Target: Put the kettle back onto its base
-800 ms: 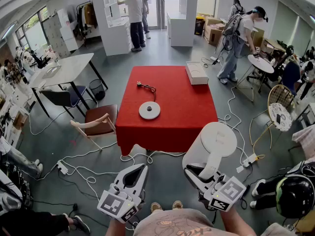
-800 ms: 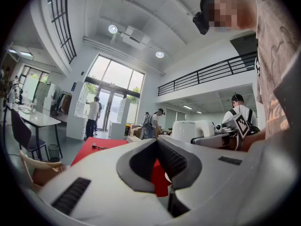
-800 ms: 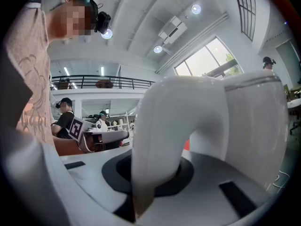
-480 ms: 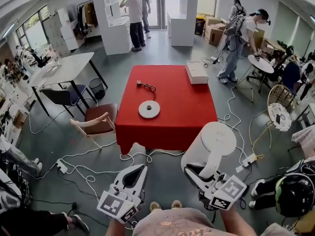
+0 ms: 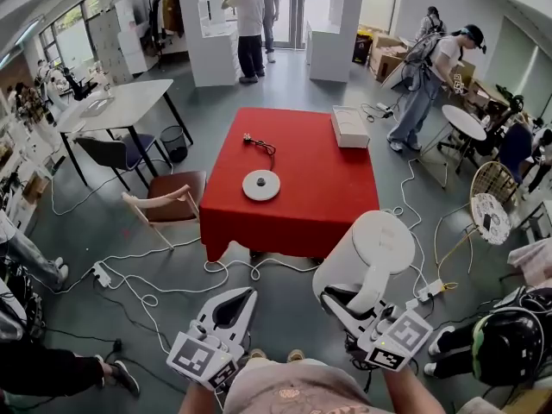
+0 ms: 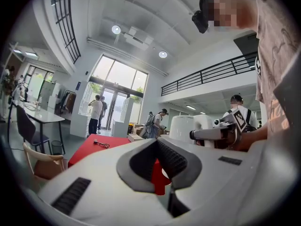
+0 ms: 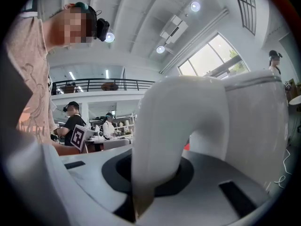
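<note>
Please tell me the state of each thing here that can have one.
kettle: held by its handle, off its base
base: bare, on the red table
plug: loose on the table
right gripper: shut on the kettle handle
left gripper: shut, empty

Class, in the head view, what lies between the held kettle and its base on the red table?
Only bare red tablecloth: in the head view nothing stands between the kettle, held by the right claw, and the base.
</note>
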Tool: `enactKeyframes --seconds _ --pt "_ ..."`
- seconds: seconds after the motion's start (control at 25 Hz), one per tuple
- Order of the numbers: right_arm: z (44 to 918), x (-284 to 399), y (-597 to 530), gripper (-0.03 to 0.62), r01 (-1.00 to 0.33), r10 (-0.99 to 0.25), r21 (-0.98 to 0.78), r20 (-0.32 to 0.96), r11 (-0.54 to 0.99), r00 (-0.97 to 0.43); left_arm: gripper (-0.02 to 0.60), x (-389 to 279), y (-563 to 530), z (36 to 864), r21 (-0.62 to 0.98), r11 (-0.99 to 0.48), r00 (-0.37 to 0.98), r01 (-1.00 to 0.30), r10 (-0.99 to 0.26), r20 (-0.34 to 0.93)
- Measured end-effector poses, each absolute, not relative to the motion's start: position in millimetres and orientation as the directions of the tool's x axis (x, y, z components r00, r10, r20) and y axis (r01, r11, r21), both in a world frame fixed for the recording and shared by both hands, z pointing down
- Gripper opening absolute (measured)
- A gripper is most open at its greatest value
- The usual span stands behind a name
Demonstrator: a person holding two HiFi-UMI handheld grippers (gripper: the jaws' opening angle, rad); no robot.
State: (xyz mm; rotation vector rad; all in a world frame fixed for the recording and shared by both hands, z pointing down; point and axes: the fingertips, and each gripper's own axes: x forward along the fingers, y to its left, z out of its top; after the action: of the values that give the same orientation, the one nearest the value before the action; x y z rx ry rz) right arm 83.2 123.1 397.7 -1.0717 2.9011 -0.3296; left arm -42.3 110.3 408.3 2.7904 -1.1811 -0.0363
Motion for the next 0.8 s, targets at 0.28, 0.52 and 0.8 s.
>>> enactKeyframes --seconds 0.28,0.52,0.8 --pt "405.3 95.7 119.3 0.058 -0.612 -0.614 -0.207 0.061 0.763 -0.787 -0.002 -29.3 111.5 418.0 0.126 -0.665 0.671 -0.737 -0.741 0.018" --pt "409.8 93.4 100.6 0.058 -0.608 -0.609 -0.214 0.068 0.765 -0.790 -0.002 -34.3 93.9 418.1 0.116 -0.657 0.663 -0.745 -0.748 0.015" --pt "408.0 81.6 69.7 0.058 -0.603 -0.606 -0.220 0.060 0.767 -0.793 -0.002 -40.7 63.5 420.8 0.131 -0.665 0.676 -0.735 -0.735 0.060"
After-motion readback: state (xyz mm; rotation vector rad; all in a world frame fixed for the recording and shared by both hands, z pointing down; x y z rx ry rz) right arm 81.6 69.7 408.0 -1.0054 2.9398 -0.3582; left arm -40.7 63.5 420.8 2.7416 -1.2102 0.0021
